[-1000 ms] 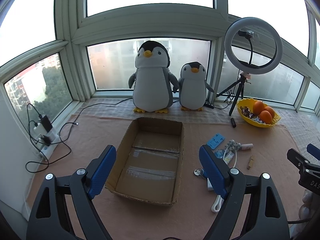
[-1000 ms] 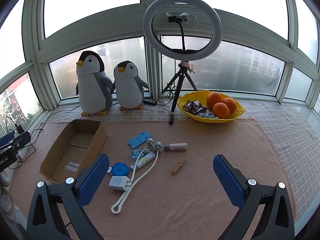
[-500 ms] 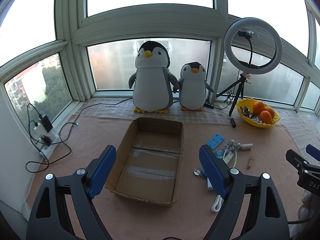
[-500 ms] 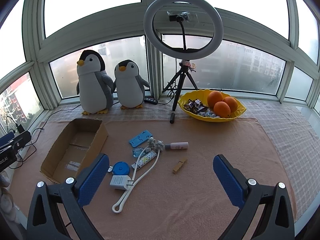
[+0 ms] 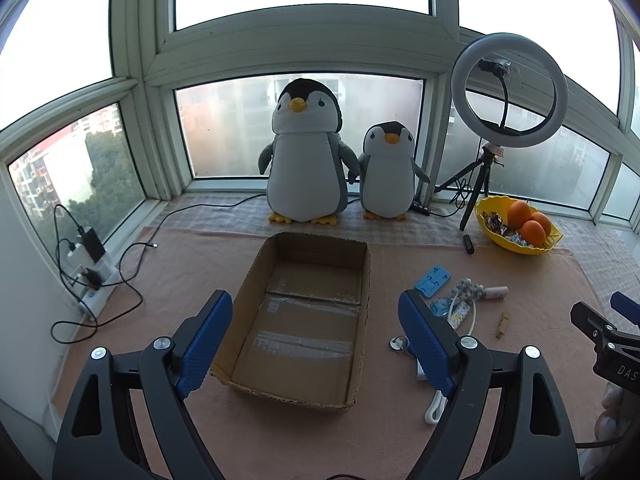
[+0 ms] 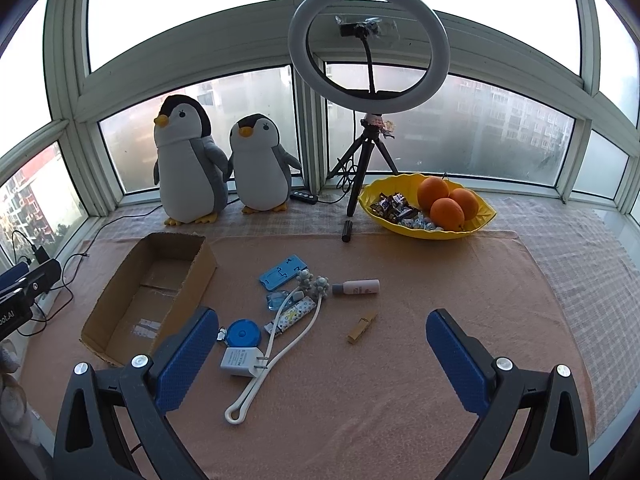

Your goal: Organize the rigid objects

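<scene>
An open, empty cardboard box lies on the pink cloth. To its right lies a loose pile: a blue phone stand, a white massager with a long handle, a small pink bottle, a wooden clothespin, a blue round tape measure, a white charger plug and a patterned packet. My left gripper is open and empty, above the box's near end. My right gripper is open and empty, just short of the pile.
Two plush penguins stand at the window. A ring light on a tripod stands behind a yellow bowl of oranges and sweets. A power strip with cables lies at the far left.
The right wrist view has shifted slightly, so the pile sits a little further right in it. The left gripper has hardly moved. Both grippers stay open.
</scene>
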Action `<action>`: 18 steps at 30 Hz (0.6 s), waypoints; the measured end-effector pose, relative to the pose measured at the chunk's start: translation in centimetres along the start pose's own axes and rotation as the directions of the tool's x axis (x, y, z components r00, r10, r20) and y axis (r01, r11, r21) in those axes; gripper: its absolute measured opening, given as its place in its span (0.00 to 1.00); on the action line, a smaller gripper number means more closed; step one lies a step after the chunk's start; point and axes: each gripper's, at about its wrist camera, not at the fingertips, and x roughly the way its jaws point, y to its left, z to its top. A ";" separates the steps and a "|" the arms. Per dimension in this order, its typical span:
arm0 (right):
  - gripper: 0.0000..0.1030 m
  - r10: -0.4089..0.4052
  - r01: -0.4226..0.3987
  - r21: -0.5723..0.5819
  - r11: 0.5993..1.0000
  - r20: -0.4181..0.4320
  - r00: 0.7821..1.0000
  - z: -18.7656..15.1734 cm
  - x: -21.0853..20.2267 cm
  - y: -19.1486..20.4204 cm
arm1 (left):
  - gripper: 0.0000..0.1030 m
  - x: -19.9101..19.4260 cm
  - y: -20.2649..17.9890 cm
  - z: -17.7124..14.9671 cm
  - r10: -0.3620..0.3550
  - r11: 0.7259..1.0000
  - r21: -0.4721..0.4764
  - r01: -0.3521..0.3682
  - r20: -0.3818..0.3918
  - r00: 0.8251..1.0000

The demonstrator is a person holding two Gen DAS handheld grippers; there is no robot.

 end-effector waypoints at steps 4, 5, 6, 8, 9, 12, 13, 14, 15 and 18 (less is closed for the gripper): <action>1.00 0.003 -0.003 0.001 1.000 -0.005 1.000 0.0 0.2 0.0 | 0.83 0.5 0.4 -0.1 0.005 1.000 -0.002 -0.005 -0.008 1.000; 1.00 0.003 -0.003 0.001 1.000 -0.006 1.000 0.0 0.2 0.0 | 0.83 0.7 0.4 -0.1 0.007 1.000 -0.003 -0.007 -0.011 1.000; 1.00 0.004 -0.004 0.002 1.000 -0.008 1.000 0.0 0.2 0.0 | 0.83 0.8 0.5 -0.2 0.008 1.000 -0.003 -0.008 -0.014 1.000; 1.00 0.004 -0.004 0.002 1.000 -0.012 1.000 0.0 0.4 0.0 | 0.83 1.0 0.6 -0.3 0.012 1.000 -0.004 -0.012 -0.020 1.000; 1.00 0.004 -0.004 0.002 1.000 -0.014 1.000 0.0 0.5 0.0 | 0.83 1.1 0.6 -0.3 0.013 1.000 -0.005 -0.013 -0.022 1.000; 1.00 0.004 -0.004 0.003 1.000 -0.019 1.000 -0.1 0.7 0.0 | 0.83 1.6 1.0 -0.5 0.020 1.000 -0.009 -0.020 -0.033 0.999; 1.00 0.004 -0.004 0.003 1.000 -0.021 1.000 -0.1 0.8 -0.1 | 0.83 1.8 1.3 -0.6 0.023 1.000 -0.013 -0.023 -0.038 0.999; 1.00 0.005 -0.005 0.004 1.000 -0.024 1.000 -0.1 0.9 -0.1 | 0.83 2.1 1.5 -0.7 0.029 0.999 -0.016 -0.029 -0.044 0.999; 1.00 0.007 -0.007 0.007 1.000 -0.027 1.000 -0.1 1.0 -0.2 | 0.83 2.3 1.8 -0.8 0.036 0.999 -0.017 -0.037 -0.049 0.998; 1.00 0.013 -0.012 0.011 1.000 -0.036 0.999 -0.2 1.4 -0.3 | 0.83 3.4 2.7 -1.2 0.065 0.997 -0.024 -0.067 -0.070 0.995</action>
